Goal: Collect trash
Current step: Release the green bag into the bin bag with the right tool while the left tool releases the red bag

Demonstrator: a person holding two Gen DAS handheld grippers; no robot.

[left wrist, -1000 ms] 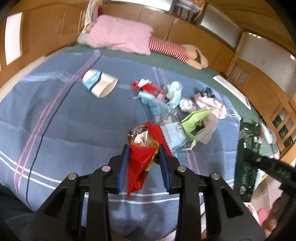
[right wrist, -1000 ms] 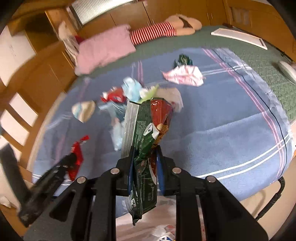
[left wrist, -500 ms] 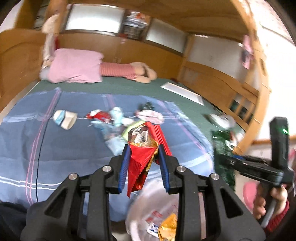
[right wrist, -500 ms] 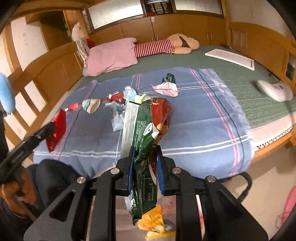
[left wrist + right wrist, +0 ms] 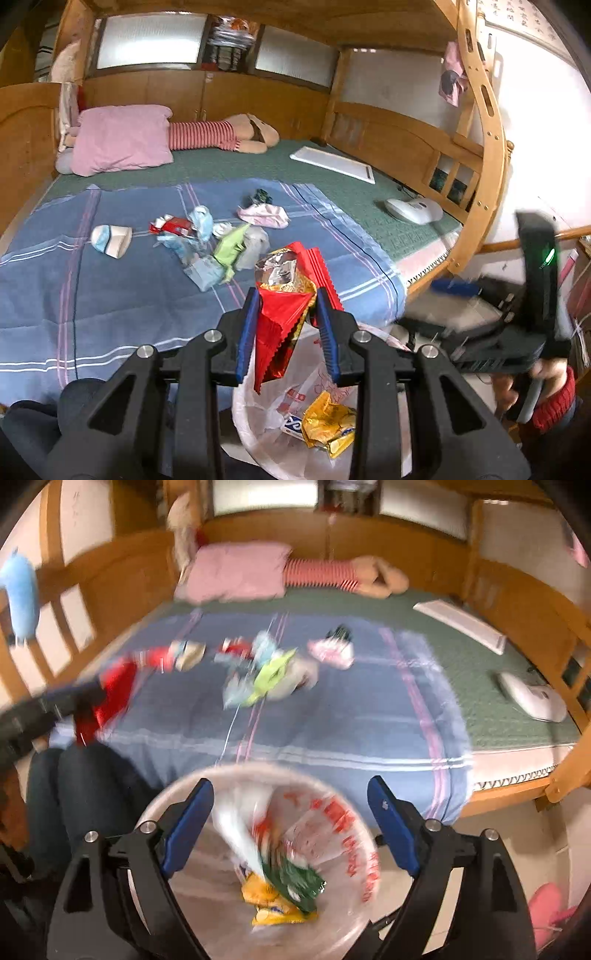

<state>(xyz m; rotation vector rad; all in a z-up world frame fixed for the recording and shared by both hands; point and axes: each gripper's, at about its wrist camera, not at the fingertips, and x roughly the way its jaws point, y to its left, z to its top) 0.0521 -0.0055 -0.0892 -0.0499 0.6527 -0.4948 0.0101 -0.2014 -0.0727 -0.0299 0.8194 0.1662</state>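
Note:
My left gripper point(image 5: 286, 328) is shut on a red foil snack wrapper point(image 5: 282, 317) and holds it above a bin lined with a white plastic bag point(image 5: 266, 417). A yellow wrapper point(image 5: 328, 422) lies in the bag. My right gripper point(image 5: 290, 819) is open and empty over the same bag-lined bin point(image 5: 343, 834). A green snack bag point(image 5: 295, 880) lies inside it on the yellow wrapper point(image 5: 266, 904). Several pieces of trash point(image 5: 221, 243) lie on the blue bedspread point(image 5: 110, 288); they also show in the right wrist view point(image 5: 269, 668).
A pink pillow point(image 5: 122, 138) and a striped doll point(image 5: 221, 134) lie at the head of the bed. A white flat board point(image 5: 332, 164) and a white device point(image 5: 413, 210) rest on the green mat. Wooden bed rails point(image 5: 484, 166) stand at the right. A person's legs point(image 5: 81, 786) are beside the bin.
My right gripper opened and dropped the green snack bag into the bin. Both grippers moved back from the bed to above the bin. The left still holds the red wrapper.

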